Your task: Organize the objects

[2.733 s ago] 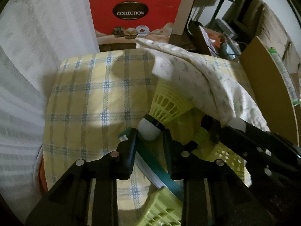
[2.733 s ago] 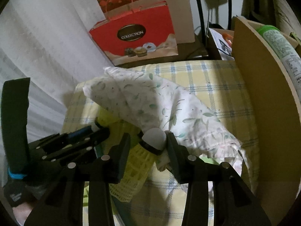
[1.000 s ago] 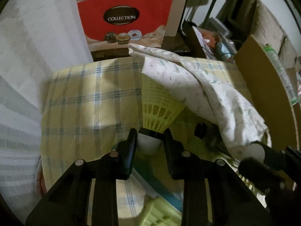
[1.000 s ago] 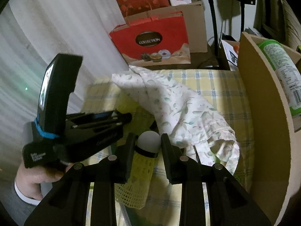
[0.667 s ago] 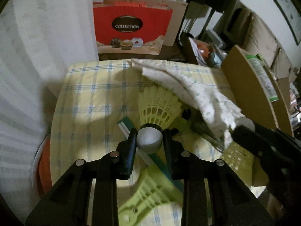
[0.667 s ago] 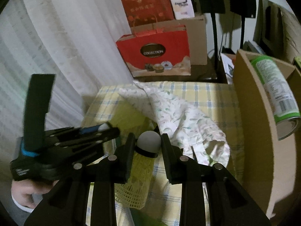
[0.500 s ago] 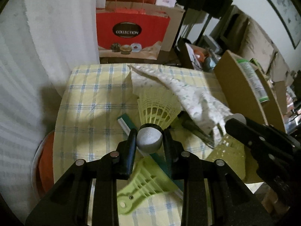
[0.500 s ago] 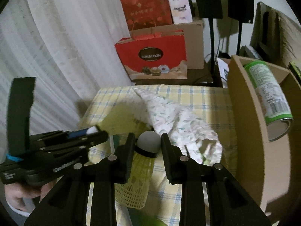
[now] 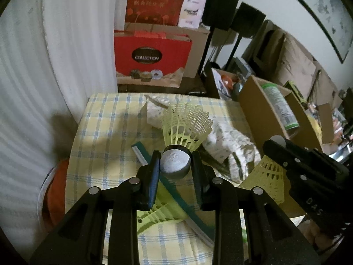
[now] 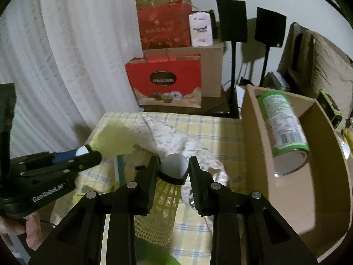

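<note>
Item: two yellow plastic shuttlecocks. The left shuttlecock (image 9: 184, 130) is clamped by its white cork in the left gripper (image 9: 175, 165), skirt forward, above the middle of the counter (image 9: 106, 137); the right shuttlecock (image 10: 162, 207) is clamped likewise in the right gripper (image 10: 173, 171), skirt hanging down, near the counter's right edge beside the cardboard box (image 10: 286, 198). Handling, as judged: very light; mesh skirt soft and crushable; the firm cork is the sound hold. Change: a second ago both sat low against the floral cloth (image 9: 231, 137); both now ride higher, clear of it, grips unaltered.
</note>
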Demonstrator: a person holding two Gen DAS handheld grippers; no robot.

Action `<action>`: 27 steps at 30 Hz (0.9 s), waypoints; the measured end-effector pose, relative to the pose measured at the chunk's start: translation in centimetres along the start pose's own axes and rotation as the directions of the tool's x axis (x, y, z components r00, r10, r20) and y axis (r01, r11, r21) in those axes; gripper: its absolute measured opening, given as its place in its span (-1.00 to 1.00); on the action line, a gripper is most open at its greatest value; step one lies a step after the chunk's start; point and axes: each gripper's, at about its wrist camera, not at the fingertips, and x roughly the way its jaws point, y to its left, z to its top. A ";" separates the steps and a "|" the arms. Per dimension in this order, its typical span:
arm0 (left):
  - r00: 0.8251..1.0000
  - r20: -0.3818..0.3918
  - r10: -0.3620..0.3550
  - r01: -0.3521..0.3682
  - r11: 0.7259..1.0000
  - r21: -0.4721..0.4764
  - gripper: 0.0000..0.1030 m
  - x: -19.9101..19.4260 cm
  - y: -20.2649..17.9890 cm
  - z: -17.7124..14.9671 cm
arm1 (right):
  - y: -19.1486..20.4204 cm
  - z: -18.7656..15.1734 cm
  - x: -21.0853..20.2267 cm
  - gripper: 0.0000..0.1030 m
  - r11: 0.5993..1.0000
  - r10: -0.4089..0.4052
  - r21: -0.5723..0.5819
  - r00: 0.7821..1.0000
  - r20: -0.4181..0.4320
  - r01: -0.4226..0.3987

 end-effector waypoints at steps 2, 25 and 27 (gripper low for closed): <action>1.000 0.018 0.000 -0.001 1.000 0.006 -0.51 -0.6 -0.6 0.0 | -0.3 -0.1 -0.4 -0.46 1.000 -0.005 0.005 1.000 0.005 0.005; 0.995 0.095 -0.016 0.012 0.999 0.045 -0.51 -4.6 -5.6 -0.8 | -3.5 -0.5 -6.1 -0.46 0.999 -0.051 0.022 0.996 0.076 0.049; 0.995 0.096 -0.018 0.013 0.999 0.048 -0.51 -4.7 -6.2 -0.8 | -4.0 -0.5 -6.7 -0.46 0.998 -0.058 0.021 0.995 0.085 0.056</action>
